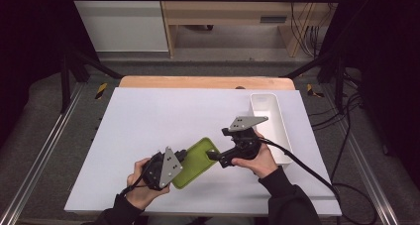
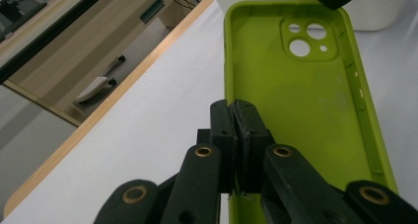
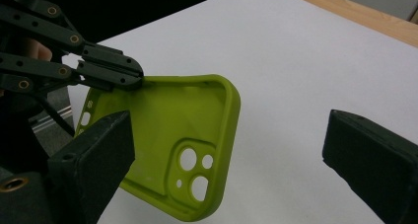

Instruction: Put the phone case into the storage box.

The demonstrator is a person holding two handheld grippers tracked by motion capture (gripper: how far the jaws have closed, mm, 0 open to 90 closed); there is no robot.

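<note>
White sheeting covers the table (image 1: 148, 121), with a white bin (image 1: 277, 128) standing at its right side. Near the front edge lies a lime-green phone case (image 1: 195, 163), hollow side up, and the left gripper (image 2: 235, 116) has its jaws pinched tight on the case's side wall. Just beside the case's camera-hole end, the right gripper (image 3: 226, 150) hangs with jaws spread wide, holding nothing.

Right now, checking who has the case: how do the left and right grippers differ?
The left gripper is shut on the rim of the green phone case; the right gripper stands wide open, gripping nothing. The left sits at the case's plain end, the right at its camera-cutout end. Both are black and hand-held.
</note>
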